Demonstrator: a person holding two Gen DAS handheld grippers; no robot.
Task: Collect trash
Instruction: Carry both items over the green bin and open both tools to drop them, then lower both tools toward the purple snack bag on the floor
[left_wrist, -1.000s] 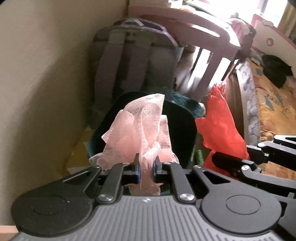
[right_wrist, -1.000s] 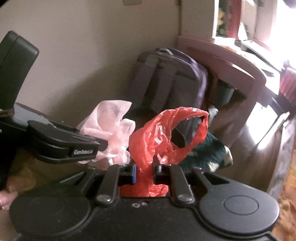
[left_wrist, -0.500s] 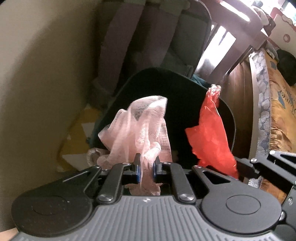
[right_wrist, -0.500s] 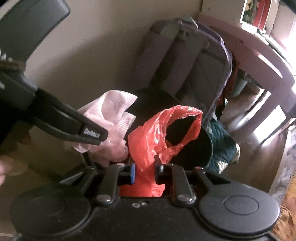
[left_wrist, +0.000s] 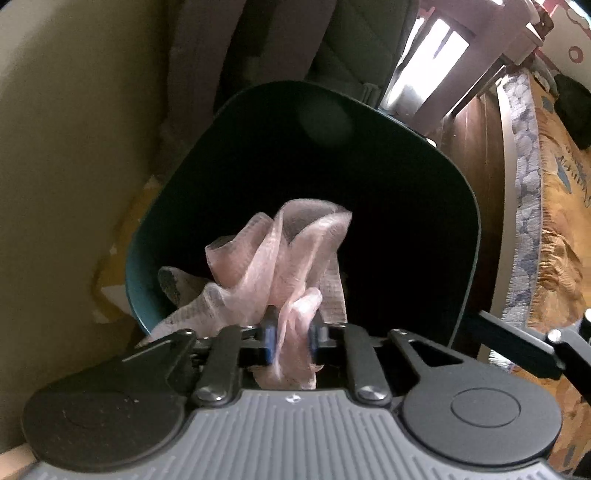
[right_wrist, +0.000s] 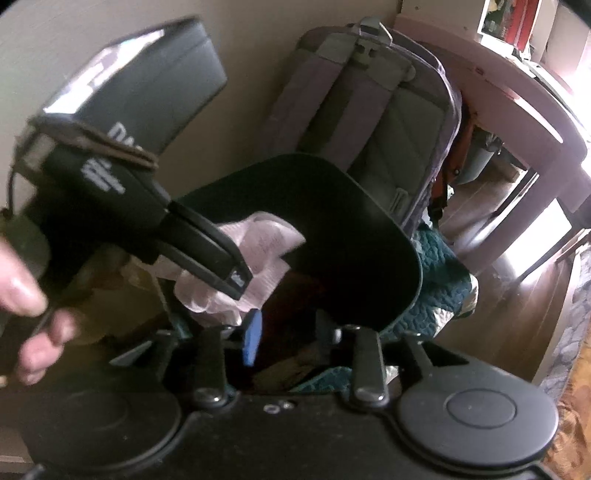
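A dark teal trash bin (left_wrist: 469, 229) stands on the floor by the wall; it also shows in the right wrist view (right_wrist: 406, 254). My left gripper (left_wrist: 291, 341) is shut on a crumpled pink mesh rag (left_wrist: 280, 254) and holds it over the bin's mouth. The rag shows in the right wrist view (right_wrist: 258, 254) behind the left gripper's finger (right_wrist: 218, 258). My right gripper (right_wrist: 286, 334) is open and empty above the bin's near rim. The red plastic bag is not in view.
A grey and purple backpack (right_wrist: 373, 110) leans on the beige wall behind the bin. A pink wooden desk (right_wrist: 524, 122) stands to the right. A teal quilted cloth (right_wrist: 443, 273) lies beside the bin. A bed with a patterned orange cover (left_wrist: 557, 236) is at the right.
Both grippers moved forward and down over the bin. My right gripper opened and the red bag left its jaws and the view. My left gripper kept the pink rag.
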